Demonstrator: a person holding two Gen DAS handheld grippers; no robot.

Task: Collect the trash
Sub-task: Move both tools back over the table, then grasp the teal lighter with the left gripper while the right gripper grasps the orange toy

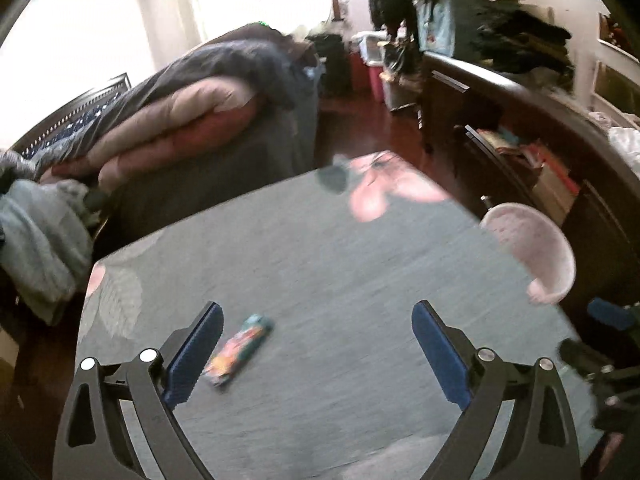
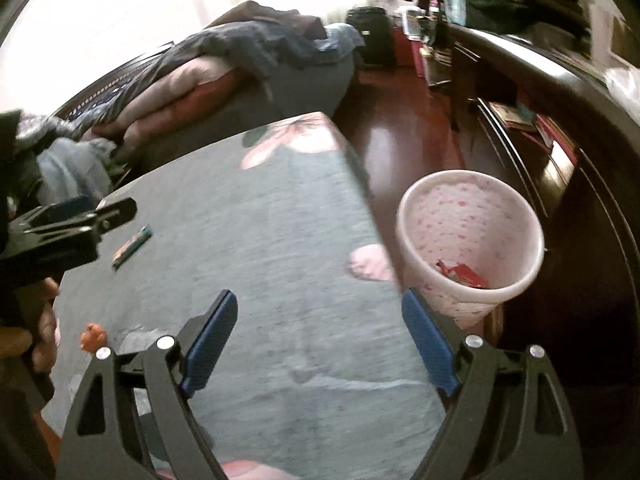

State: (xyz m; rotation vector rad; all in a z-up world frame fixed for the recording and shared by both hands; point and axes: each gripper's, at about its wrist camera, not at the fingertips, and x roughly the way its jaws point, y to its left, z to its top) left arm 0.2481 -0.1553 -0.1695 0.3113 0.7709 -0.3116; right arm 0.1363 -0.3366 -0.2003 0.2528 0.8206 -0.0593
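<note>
A colourful snack wrapper (image 1: 238, 354) lies flat on the grey flower-print tabletop (image 1: 340, 248), just right of the left finger of my left gripper (image 1: 318, 308), which is open and holds nothing. The right wrist view shows the same wrapper (image 2: 132, 246) at the far left and a small orange scrap (image 2: 93, 338) near the table's left edge. My right gripper (image 2: 319, 296) is open and empty over the table's right side. Beside that edge, on the floor, stands a pink speckled bin (image 2: 468, 240) with red wrappers (image 2: 460, 274) in it.
A bed heaped with blankets and clothes (image 1: 180, 112) stands behind the table. A dark wooden shelf unit (image 1: 520, 152) with books runs along the right. Reddish floor (image 2: 400, 132) lies between them. A person's hand (image 2: 44, 328) holds the left gripper.
</note>
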